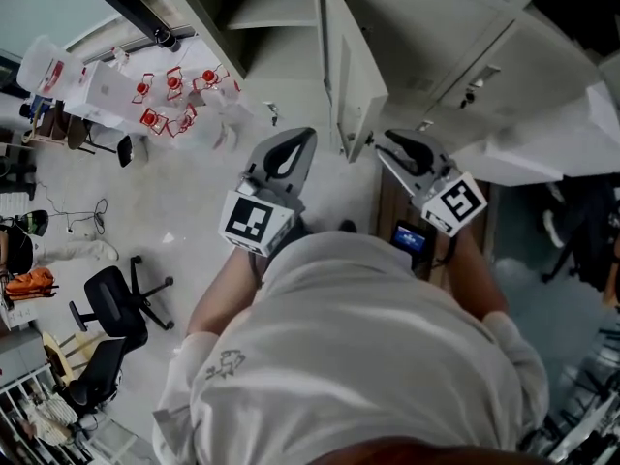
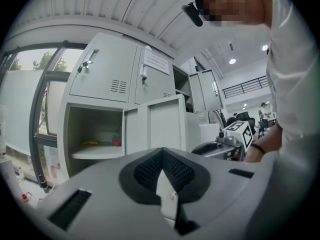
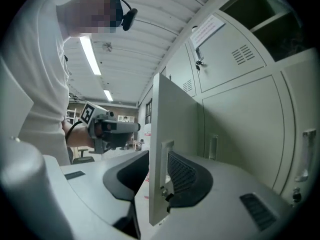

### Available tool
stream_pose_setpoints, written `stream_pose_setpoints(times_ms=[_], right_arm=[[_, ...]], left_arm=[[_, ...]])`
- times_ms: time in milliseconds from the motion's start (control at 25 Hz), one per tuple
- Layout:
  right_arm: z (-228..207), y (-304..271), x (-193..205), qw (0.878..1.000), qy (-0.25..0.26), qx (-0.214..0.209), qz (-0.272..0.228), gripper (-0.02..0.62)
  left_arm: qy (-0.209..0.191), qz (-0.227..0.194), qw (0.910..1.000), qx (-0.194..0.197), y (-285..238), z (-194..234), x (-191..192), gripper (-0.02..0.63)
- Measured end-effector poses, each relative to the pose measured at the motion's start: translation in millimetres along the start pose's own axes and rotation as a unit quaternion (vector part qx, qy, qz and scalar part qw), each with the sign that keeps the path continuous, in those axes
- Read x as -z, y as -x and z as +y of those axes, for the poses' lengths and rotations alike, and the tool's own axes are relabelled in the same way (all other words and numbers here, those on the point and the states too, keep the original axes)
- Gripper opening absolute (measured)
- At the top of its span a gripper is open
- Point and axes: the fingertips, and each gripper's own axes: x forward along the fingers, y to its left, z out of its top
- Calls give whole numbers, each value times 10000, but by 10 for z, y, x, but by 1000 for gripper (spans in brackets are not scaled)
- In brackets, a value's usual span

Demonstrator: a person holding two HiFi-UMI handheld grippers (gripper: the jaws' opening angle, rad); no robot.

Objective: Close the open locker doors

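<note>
Open locker door (image 3: 172, 134): upright edge standing between parted jaws of right gripper (image 3: 156, 184), apparently unclamped; left gripper (image 2: 165, 184) closed, empty, farther off

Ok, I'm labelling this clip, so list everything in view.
lockers: one bank, pale grey, ahead
open locker door: one, pale grey, edge between the right jaws
open compartment: one, pale grey, left of that door
small items: two, yellow and red, on its shelf
office chairs: two, black, floor at left
red-framed objects: several, red, floor near lockers
shirt: one, white, on the person
left gripper: one, grey, jaws shut, empty
right gripper: one, grey, jaws open
</note>
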Motion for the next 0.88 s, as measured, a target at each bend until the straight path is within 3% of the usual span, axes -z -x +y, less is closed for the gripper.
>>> stream_pose_setpoints(times_ms=[240,440,880], right_arm=[[-252,-78,599,9970,232,-400,625,118],[-325,-169,969,9923,568,-723,828,118],[-308,-397,1245,9808,1058,-1140,1177,123]], left_arm=[[53,94,9996,-257,21,23,59,0],[91,175,9991,-374,-11,-6,84,0],[97,254,9984,-495,-72,-21,110,0]])
